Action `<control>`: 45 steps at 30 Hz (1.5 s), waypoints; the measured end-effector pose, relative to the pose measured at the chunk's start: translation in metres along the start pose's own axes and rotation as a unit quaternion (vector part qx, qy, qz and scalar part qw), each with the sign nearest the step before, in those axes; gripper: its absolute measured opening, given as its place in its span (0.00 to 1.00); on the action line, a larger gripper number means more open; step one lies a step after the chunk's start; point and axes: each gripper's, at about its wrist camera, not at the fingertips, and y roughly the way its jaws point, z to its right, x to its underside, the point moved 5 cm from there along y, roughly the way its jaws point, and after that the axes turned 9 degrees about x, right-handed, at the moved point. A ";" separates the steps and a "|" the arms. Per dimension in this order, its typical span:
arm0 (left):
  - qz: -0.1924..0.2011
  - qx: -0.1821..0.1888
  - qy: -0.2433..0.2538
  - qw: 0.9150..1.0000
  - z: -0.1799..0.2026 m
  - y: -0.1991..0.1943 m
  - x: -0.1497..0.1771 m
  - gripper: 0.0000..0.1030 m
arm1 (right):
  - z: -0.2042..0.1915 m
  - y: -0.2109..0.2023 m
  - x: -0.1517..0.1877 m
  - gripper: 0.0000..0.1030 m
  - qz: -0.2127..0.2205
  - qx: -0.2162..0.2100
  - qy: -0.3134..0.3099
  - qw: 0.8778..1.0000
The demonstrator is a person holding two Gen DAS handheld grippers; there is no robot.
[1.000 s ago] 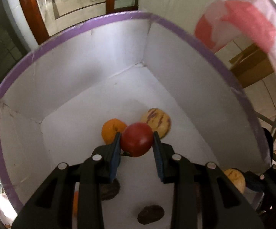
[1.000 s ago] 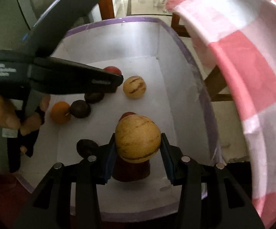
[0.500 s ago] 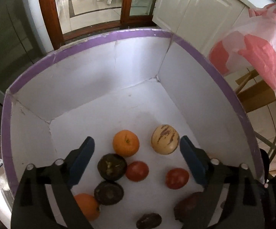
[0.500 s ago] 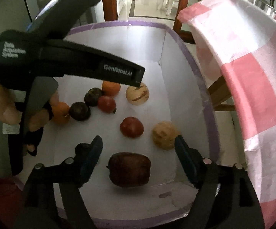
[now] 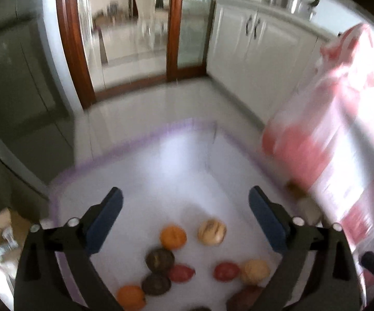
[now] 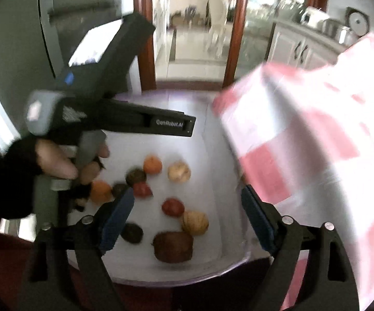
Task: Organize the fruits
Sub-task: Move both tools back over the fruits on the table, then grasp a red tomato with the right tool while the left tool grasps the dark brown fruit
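A white box with a purple rim (image 5: 135, 142) (image 6: 213, 267) holds several fruits: oranges (image 5: 173, 237) (image 6: 152, 164), striped yellow melons (image 5: 211, 232) (image 6: 195, 223), red tomatoes (image 5: 226, 271) (image 6: 172, 207), dark round fruits (image 5: 159, 259) (image 6: 132, 232) and a brown fruit (image 6: 173, 246). My left gripper (image 5: 185, 217) is open and empty, raised above the box. My right gripper (image 6: 187, 217) is open and empty, also above the box. The left gripper and the gloved hand holding it show in the right wrist view (image 6: 124, 119). Both views are blurred.
A pink and white checked tablecloth (image 5: 342, 155) (image 6: 316, 142) hangs right beside the box. Beyond are a tiled floor, wood-framed glass doors (image 5: 135, 39) and white cabinets (image 5: 259, 51). A cardboard box (image 5: 0, 223) lies at far left.
Both grippers opened and dropped their fruits, a red tomato and a striped melon, into the box. Both have since risen well above it and tilted up.
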 end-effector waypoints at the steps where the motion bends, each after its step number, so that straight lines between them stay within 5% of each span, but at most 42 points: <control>1: 0.020 -0.005 0.010 1.000 0.006 -0.009 -0.009 0.98 | 0.005 -0.009 -0.004 0.83 0.014 0.002 0.009 1.000; 7: 0.097 0.029 0.091 0.991 0.075 -0.054 -0.060 0.98 | 0.072 -0.082 -0.028 0.84 0.114 0.062 0.106 0.986; 12: 0.119 0.099 0.148 0.977 0.169 -0.072 -0.083 0.98 | 0.158 -0.130 -0.016 0.85 0.148 0.151 0.210 0.955; 22: 0.030 0.223 0.258 0.940 0.395 -0.010 -0.070 0.98 | 0.330 -0.165 0.071 0.85 0.082 0.317 0.388 0.861; 28: -0.011 0.289 0.243 0.926 0.490 0.029 -0.060 0.98 | 0.402 -0.157 0.121 0.85 0.031 0.355 0.453 0.817; 35: -0.040 0.324 0.233 0.916 0.536 0.061 -0.061 0.98 | 0.462 -0.149 0.157 0.85 -0.008 0.364 0.506 0.782; 45: -0.065 0.391 0.163 0.904 0.530 0.075 -0.072 0.98 | 0.543 -0.132 0.193 0.85 -0.028 0.387 0.545 0.743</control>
